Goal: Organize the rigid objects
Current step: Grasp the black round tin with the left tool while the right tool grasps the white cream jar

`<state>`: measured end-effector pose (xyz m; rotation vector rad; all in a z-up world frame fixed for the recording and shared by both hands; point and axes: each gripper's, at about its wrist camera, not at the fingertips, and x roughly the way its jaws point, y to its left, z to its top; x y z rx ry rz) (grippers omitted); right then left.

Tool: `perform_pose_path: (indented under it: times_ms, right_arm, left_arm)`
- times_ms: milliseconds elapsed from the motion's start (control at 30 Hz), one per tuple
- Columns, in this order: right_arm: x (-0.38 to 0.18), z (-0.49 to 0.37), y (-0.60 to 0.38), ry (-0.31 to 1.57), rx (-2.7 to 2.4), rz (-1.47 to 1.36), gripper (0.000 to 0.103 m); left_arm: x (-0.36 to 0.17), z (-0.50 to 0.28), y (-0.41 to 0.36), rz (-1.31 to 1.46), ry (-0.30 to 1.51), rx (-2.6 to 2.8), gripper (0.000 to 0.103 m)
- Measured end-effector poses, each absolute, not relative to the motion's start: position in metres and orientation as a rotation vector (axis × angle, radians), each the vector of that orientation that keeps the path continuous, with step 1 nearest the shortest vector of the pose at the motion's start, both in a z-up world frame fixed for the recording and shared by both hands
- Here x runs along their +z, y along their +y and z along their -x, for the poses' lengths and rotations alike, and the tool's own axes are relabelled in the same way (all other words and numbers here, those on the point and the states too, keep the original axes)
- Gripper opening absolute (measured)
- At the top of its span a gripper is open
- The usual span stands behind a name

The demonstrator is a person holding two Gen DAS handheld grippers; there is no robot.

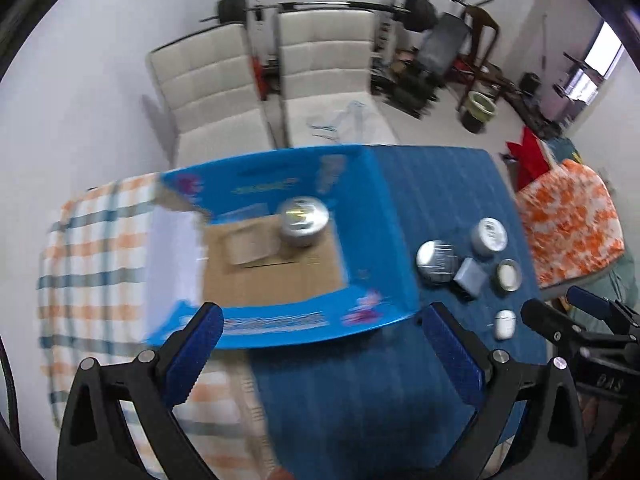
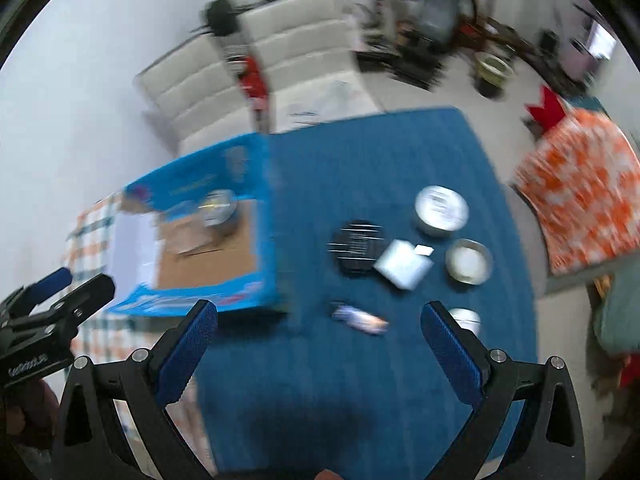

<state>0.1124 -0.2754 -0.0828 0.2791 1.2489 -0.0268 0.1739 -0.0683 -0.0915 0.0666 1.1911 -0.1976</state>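
The left hand-held gripper [image 1: 320, 344] and the right hand-held gripper [image 2: 318, 338] are both held spread wide with nothing in them; a pick-up seems next. In the blue box [image 1: 376, 216] one round tin [image 1: 303, 220] is seen; on the table [image 2: 360, 380] more tins [image 2: 441, 209] and a small wrapped thing [image 2: 360, 318] are left to be lifted in.

Two cream padded chairs [image 1: 248, 80] stood at the far side of the surface, a barbell rack [image 1: 320, 6] behind them against the white wall. To the far right sat a wooden chair [image 1: 482, 40], a green pot [image 1: 482, 106] and an orange-patterned bedcover [image 1: 572, 220].
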Motion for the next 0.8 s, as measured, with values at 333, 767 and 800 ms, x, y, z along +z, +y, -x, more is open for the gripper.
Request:
perform_pose_path:
  times_ms: [333,767,800]
  right_arm:
    - [-0.172,-0.166,-0.436,1.313,-0.191,-0.412,0.103]
    - [-0.299,-0.262,-0.444,1.527,-0.092,-0.56,0.102]
    - [-0.307,-0.268,-0.441,1.544,-0.092,-0.542,0.101]
  left_arm:
    - [-0.192,-0.251,-0.237,-0.191,1.312,-0.218,0.103]
    - [-0.301,-0.294,-0.285,-0.2,1.52,-0.174,0.102]
    - [-0.309,-0.295,-0.288,-0.17,1.558,-0.178,0.102]
